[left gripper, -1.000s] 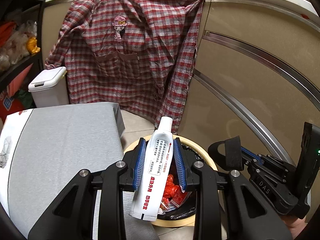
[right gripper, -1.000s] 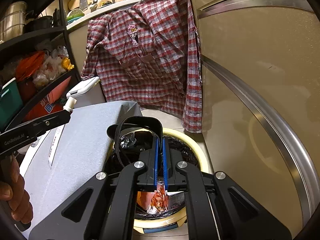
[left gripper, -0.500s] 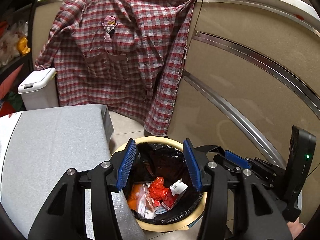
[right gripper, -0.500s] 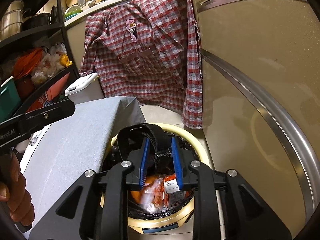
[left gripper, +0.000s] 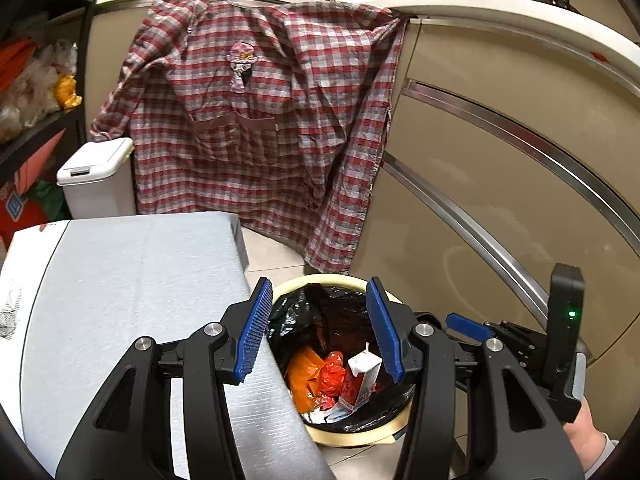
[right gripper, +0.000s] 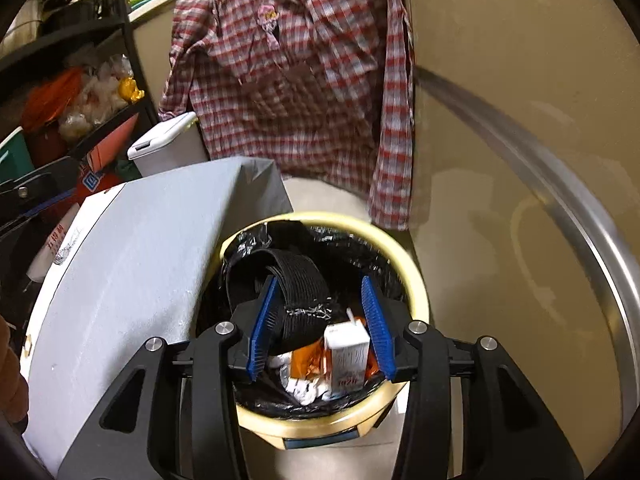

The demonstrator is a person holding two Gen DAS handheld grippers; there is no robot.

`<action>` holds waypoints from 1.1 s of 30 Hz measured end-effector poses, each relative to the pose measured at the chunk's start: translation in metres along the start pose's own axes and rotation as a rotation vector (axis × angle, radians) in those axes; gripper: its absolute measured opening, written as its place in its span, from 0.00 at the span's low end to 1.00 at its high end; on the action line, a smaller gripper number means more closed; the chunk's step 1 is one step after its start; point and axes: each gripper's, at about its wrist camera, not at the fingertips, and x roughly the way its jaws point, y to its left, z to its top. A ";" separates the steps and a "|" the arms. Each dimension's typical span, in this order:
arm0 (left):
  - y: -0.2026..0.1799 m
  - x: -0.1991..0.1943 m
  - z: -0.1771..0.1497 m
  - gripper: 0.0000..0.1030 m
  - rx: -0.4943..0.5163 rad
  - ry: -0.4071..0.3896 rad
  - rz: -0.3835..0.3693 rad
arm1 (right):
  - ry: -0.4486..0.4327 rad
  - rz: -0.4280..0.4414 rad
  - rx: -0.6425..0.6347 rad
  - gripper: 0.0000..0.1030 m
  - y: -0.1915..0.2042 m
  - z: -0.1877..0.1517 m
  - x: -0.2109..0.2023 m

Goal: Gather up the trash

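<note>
A round cream trash bin (left gripper: 316, 284) with a black liner stands on the floor beside a grey table. It also shows in the right wrist view (right gripper: 416, 280). Inside lie a red-and-white drink carton (left gripper: 362, 380), orange and red wrappers (left gripper: 316, 376) and white scraps. The carton shows in the right wrist view (right gripper: 346, 358) too. My left gripper (left gripper: 318, 332) is open and empty above the bin. My right gripper (right gripper: 320, 328) is open and empty above the bin, with a black strap (right gripper: 296, 280) between its fingers.
A grey table top (left gripper: 120, 300) sits left of the bin. A plaid shirt (left gripper: 260, 120) hangs over the counter behind. A white lidded bin (left gripper: 96, 176) stands at the back left. Beige cabinet fronts (left gripper: 500, 200) with steel trim run along the right. Shelves with bags are at far left.
My left gripper opened and the white tube it held is no longer in sight. My right gripper opened and the carton now lies in the bin. Both grippers have opened wider.
</note>
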 end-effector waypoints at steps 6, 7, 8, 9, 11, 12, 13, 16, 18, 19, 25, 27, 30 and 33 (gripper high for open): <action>0.011 -0.012 -0.002 0.47 -0.008 -0.008 0.012 | 0.064 0.004 -0.022 0.48 0.010 -0.004 0.005; 0.012 -0.014 -0.002 0.47 -0.009 -0.008 0.014 | 0.089 0.000 -0.029 0.48 0.012 -0.006 0.009; 0.013 -0.015 -0.003 0.47 -0.009 -0.009 0.016 | 0.105 -0.003 -0.036 0.48 0.013 -0.008 0.012; 0.014 -0.017 -0.003 0.47 -0.008 -0.009 0.019 | 0.115 -0.007 -0.044 0.48 0.015 -0.009 0.014; 0.016 -0.020 -0.004 0.47 -0.007 -0.010 0.022 | 0.118 -0.016 -0.049 0.48 0.017 -0.011 0.015; 0.017 -0.022 -0.004 0.47 -0.008 -0.011 0.024 | 0.125 -0.020 -0.051 0.48 0.017 -0.011 0.015; 0.019 -0.024 -0.004 0.47 -0.011 -0.013 0.026 | 0.132 -0.018 -0.046 0.48 0.017 -0.011 0.015; 0.022 -0.029 -0.004 0.47 -0.014 -0.020 0.031 | 0.162 0.027 -0.009 0.48 0.017 -0.013 0.017; 0.023 -0.033 -0.005 0.47 -0.014 -0.022 0.033 | 0.198 -0.003 -0.022 0.49 0.017 -0.015 0.021; 0.023 -0.035 -0.005 0.47 -0.014 -0.024 0.034 | 0.230 -0.020 -0.030 0.49 0.018 -0.019 0.026; 0.028 -0.044 -0.007 0.47 -0.013 -0.031 0.046 | 0.234 -0.002 -0.015 0.49 0.021 -0.020 0.025; 0.030 -0.046 -0.006 0.47 -0.018 -0.036 0.052 | 0.209 0.005 -0.012 0.49 0.023 -0.018 0.020; 0.031 -0.053 -0.009 0.47 -0.014 -0.045 0.060 | 0.136 -0.004 -0.030 0.49 0.029 -0.012 0.005; 0.030 -0.060 -0.012 0.47 -0.015 -0.054 0.070 | 0.057 -0.004 -0.024 0.49 0.032 -0.006 -0.014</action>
